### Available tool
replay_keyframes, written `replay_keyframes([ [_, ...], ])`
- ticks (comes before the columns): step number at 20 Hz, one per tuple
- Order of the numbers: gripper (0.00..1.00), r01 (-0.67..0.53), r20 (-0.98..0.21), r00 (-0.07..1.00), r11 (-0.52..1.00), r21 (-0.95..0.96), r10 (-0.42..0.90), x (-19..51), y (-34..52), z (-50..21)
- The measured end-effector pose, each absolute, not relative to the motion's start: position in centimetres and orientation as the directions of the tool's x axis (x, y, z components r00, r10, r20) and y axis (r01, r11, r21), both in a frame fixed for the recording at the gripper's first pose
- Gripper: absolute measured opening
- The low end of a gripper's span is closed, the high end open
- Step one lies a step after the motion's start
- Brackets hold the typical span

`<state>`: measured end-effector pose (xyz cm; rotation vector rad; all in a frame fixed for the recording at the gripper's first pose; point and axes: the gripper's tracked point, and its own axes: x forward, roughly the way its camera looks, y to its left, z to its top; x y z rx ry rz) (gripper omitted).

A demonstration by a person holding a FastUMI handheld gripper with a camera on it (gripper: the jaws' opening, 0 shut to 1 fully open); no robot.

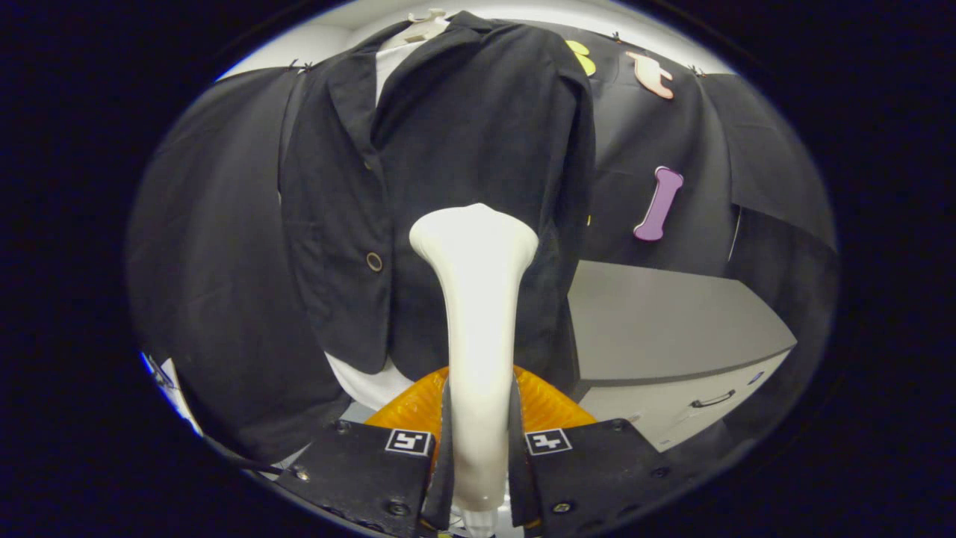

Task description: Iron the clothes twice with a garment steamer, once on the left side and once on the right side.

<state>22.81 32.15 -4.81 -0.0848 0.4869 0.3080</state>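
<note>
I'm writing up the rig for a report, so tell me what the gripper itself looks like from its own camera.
The gripper shows as two flat, blocky plates side by side, each with bolts at the corners. Each plate carries a small square black-and-white marker near its inner edge. A thin dark cable runs off beside the left plate. No sleeve or hand can be seen.

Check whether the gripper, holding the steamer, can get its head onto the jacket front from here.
Probably yes: the gripper is shut on the steamer, whose head stands just before the black jacket, with nothing between them.
</note>
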Motion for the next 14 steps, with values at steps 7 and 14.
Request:
replay_keyframes([
  [7,0.32,-0.306,-0.552,0.795,0.952,-0.004,0.253,21.7,32.2,-11.2],
  [14,0.33,-0.262,-0.627,0.753,0.965,-0.002,0.203,21.3,31.8,-16.3],
])
